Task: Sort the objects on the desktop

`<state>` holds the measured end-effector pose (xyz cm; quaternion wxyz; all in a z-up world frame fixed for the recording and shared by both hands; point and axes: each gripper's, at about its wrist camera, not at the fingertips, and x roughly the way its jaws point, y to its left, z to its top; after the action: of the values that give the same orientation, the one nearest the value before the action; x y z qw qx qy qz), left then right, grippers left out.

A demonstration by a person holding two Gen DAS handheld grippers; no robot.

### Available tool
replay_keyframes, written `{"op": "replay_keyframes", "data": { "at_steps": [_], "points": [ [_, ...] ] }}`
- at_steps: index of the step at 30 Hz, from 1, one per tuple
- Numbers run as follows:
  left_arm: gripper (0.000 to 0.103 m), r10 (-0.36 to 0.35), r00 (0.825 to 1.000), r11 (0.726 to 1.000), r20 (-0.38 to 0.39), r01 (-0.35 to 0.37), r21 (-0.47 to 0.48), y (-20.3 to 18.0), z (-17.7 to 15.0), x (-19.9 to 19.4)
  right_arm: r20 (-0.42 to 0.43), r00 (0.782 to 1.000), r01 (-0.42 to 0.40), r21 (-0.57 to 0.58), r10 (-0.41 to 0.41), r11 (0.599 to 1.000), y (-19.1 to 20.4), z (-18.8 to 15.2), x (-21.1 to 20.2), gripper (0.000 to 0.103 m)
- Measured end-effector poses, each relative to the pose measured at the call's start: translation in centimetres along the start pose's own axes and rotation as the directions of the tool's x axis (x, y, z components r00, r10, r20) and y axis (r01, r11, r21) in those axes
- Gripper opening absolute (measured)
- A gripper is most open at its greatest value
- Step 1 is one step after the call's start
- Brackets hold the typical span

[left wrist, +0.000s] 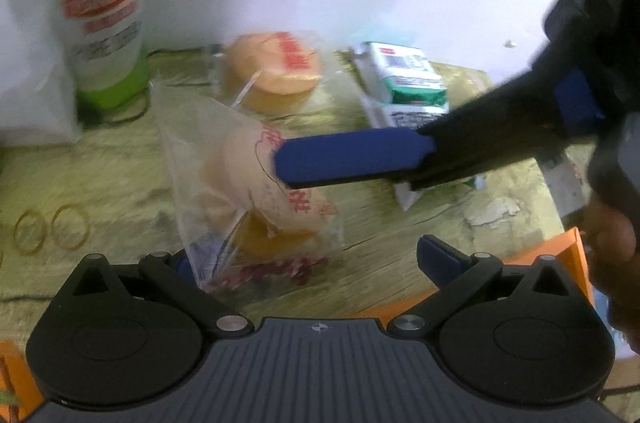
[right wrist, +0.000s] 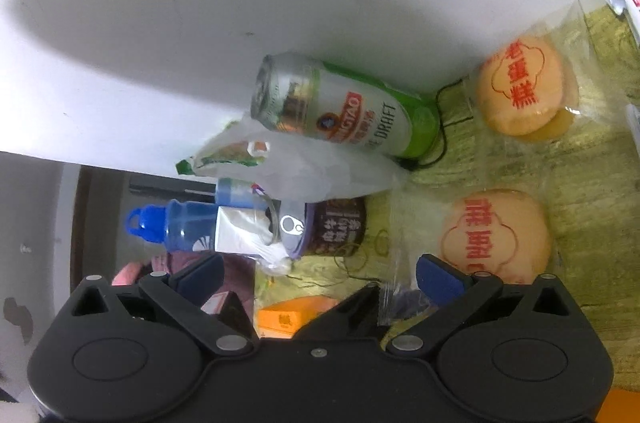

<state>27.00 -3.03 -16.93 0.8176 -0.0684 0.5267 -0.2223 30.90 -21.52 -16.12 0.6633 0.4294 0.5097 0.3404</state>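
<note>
Clear-wrapped cake (left wrist: 264, 191) is lying mid-table near the front edge, w/ left tongs (left wrist: 304, 263) spread wide around its bag and right tongs (left wrist: 352, 159) reaching over it, also wide in their own view, so probably best closing on loose plastic, not the cake.

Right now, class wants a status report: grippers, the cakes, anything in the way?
Left gripper open around near bagged cake. Right gripper open, beside it. Second bagged cake behind. Beer can, milk carton flanking.

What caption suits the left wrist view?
Open left tool around a bagged cake, right tool reaching above it.
</note>
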Motion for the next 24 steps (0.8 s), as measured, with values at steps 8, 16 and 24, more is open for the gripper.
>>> {"op": "replay_keyframes", "data": {
  "at_steps": [8,16,24],
  "points": [
    [0.103,0.015,1.000,0.989,-0.009,-0.016,-0.147,2.2,-0.2,-0.9,0.069,0.997,0.018,0.026,-0.019,1.000,0.5,-0.2,-2.7,0.103],
    [0.103,0.082,0.997,0.978,0.004,-0.080,-0.191,3.3,-1.1,-2.6,0.165,0.984,0.054,0.069,-0.065,0.996,0.9,-0.7,-6.1,0.103],
    [0.103,0.124,0.991,0.977,0.058,-0.112,-0.184,3.5,-2.3,-4.9,0.214,0.972,0.073,0.092,-0.091,0.993,0.9,-1.2,-7.4,0.103]
  ]
}}
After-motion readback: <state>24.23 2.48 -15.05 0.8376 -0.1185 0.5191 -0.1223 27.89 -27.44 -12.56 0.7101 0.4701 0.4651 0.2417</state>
